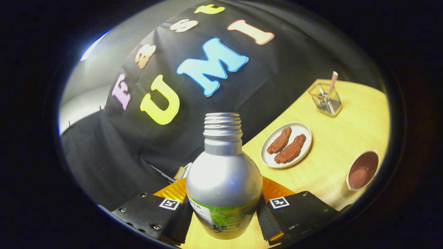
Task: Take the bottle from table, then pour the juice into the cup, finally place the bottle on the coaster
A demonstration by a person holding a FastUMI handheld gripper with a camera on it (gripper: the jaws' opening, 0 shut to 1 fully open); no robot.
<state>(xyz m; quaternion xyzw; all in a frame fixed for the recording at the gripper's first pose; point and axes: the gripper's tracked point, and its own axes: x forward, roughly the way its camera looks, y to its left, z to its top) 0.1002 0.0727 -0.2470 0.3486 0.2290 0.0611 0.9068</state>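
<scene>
Gripper [224,211] clamped on bottle [223,180], both fingers pressing its sides (cap off), above orange coaster [277,188]. Cup [362,170] on table [339,138], near plate [286,145] with 2 pieces.

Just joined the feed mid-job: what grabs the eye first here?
The silver bottle, cap off, stands clamped between the tool's two fingers, with an orange coaster just behind it. Beyond on the wooden table sit a white plate with two brown pieces, a cup and a clear glass holding a straw.
</scene>
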